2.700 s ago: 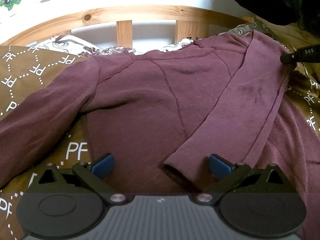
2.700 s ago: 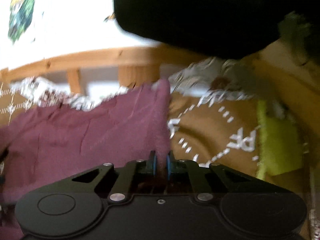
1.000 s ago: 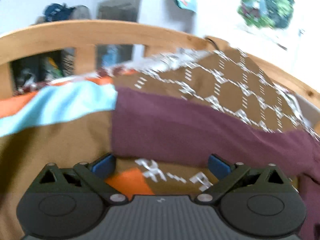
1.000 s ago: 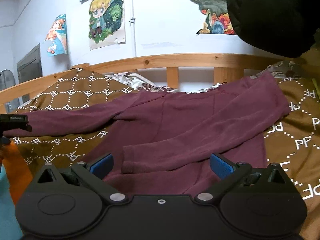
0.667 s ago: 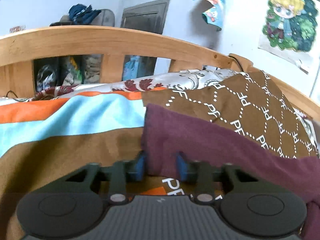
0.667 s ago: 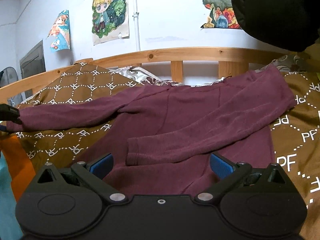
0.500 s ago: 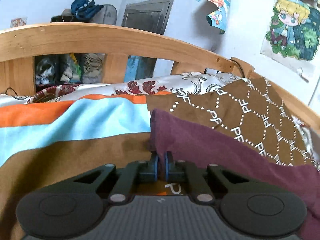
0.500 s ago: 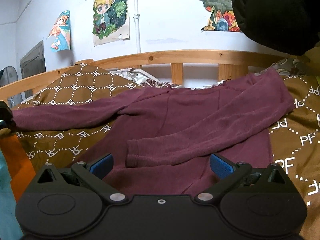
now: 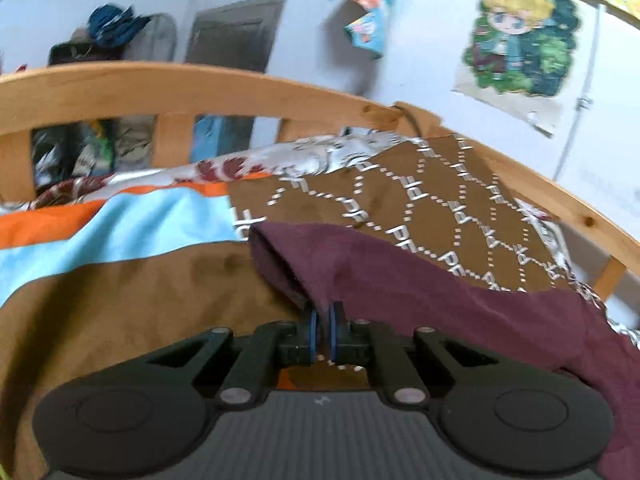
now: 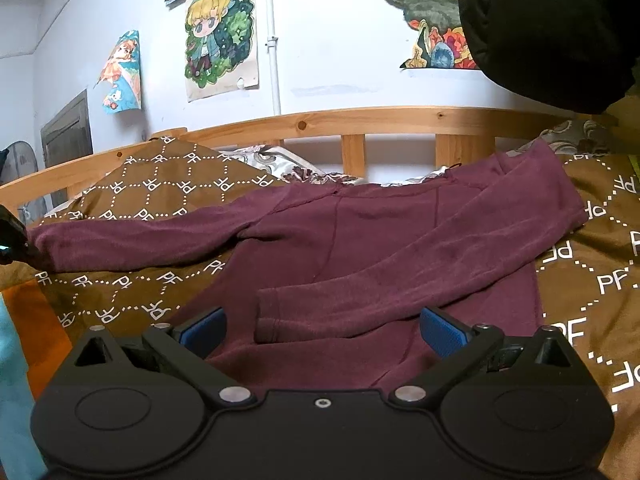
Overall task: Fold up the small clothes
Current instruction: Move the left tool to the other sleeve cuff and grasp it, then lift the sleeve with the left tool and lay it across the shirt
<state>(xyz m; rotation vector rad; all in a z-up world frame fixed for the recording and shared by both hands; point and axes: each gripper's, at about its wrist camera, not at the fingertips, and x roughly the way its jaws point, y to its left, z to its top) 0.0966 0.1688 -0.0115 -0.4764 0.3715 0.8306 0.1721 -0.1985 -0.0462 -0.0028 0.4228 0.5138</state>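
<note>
A maroon long-sleeved top (image 10: 360,248) lies spread on a brown patterned blanket (image 10: 600,280). Its right sleeve (image 10: 400,292) is folded across the body, cuff near the hem. The left sleeve (image 10: 132,244) stretches out to the left. My left gripper (image 9: 322,330) is shut on that sleeve's cuff (image 9: 304,264), which is lifted a little off the bedding; it shows as a dark tip (image 10: 12,240) at the right wrist view's left edge. My right gripper (image 10: 322,328) hangs open above the hem, nothing between its blue pads (image 10: 442,330).
A curved wooden bed rail (image 10: 360,120) runs behind the bedding, with posters on the wall above. An orange and light-blue striped cover (image 9: 120,224) lies left of the blanket. A black bulky garment (image 10: 552,28) hangs at the upper right.
The left gripper closed on the left sleeve's cuff and has lifted it slightly. The right gripper stayed open and still over the hem.
</note>
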